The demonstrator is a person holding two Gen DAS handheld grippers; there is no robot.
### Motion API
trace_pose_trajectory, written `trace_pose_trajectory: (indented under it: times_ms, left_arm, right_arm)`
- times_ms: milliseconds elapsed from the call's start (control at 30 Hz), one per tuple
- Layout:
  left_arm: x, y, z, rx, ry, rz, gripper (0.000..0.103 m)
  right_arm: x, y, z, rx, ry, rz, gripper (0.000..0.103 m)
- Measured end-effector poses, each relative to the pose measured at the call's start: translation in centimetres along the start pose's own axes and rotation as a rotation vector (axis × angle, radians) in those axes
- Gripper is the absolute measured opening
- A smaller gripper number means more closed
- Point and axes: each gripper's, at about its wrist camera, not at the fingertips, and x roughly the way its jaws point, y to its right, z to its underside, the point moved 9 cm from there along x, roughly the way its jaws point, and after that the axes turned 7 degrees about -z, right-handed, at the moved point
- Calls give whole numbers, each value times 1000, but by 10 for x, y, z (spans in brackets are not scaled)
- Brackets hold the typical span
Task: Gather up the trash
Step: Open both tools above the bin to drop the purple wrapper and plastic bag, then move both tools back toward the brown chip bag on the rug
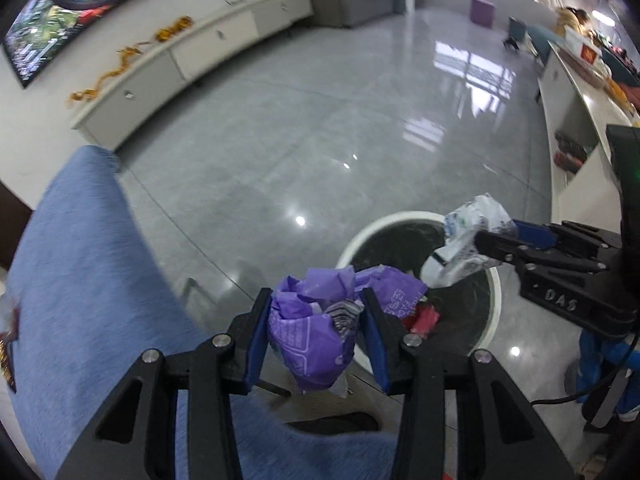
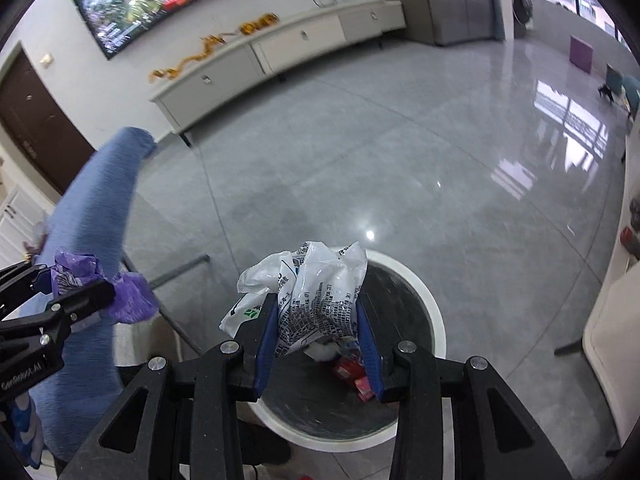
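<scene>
A crumpled purple wrapper (image 1: 312, 336) is pinched between the blue pads of my left gripper (image 1: 316, 300), which is shut on it just at the near left rim of a round white trash bin (image 1: 400, 216) with a black liner. A crumpled white printed plastic bag (image 2: 320, 280) sits between the pads of my right gripper (image 2: 316, 304), shut on it above the bin (image 2: 436, 312). Red packets (image 2: 352, 372) lie inside the bin. In the left wrist view the right gripper (image 1: 486, 236) comes in from the right with the white bag (image 1: 468, 232); in the right wrist view the left gripper (image 2: 76, 284) shows at the left with the purple wrapper (image 2: 132, 296).
A blue upholstered seat (image 1: 80, 280) stands close on the left of the bin. A long white cabinet (image 1: 192, 52) runs along the far wall under a large screen. A white counter (image 1: 572, 152) borders the right side. Glossy grey floor (image 1: 320, 140) lies beyond the bin.
</scene>
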Motion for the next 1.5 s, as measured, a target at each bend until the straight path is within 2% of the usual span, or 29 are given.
trace_pose_trajectory:
  times_ms: [200,267,333,400,567,733,867,1033,1233,1400,1467,1500]
  left_arm:
    - [28,31,-15,52,-49,62,42]
    - [31,36,-16,58,-58,93,44]
    - [31,37,-17,64,-59,103,50]
    - [31,39,-17,63,-57,114,54]
    - [28,34,-18,39,-44,125,54]
    - [9,14,-26,-15,23,119,54]
    - [-15,-24,-27,-92,91,82,54]
    - [-45,-88,-10,-207,156,11,54]
    - [-86,-181,32,-342,220,-107,55]
    - [-116,-267,80,-420,245,-261,56]
    - [-130,-301,100,-469,253,-319,66]
    - [-137,-317,111,-498,264,-343,68]
  right_arm:
    - [19,25,11,46,-59,58,39]
    - [23,32,14,64,-73,68,44]
    - [25,34,17,78,-82,78,57]
    - [27,35,15,85,-83,84,60]
    - [20,38,14,88,-78,111,60]
    - [-1,35,8,75,-39,151,61]
    - [-18,20,-2,46,4,166,63]
    - [-42,-24,-19,-55,70,157,66]
    - [-64,-86,-33,-173,135,122,69]
    - [-78,-143,-39,-253,162,46,71]
    - [-83,-168,-43,-297,170,25,72]
    - [-84,-179,-44,-314,172,13,72]
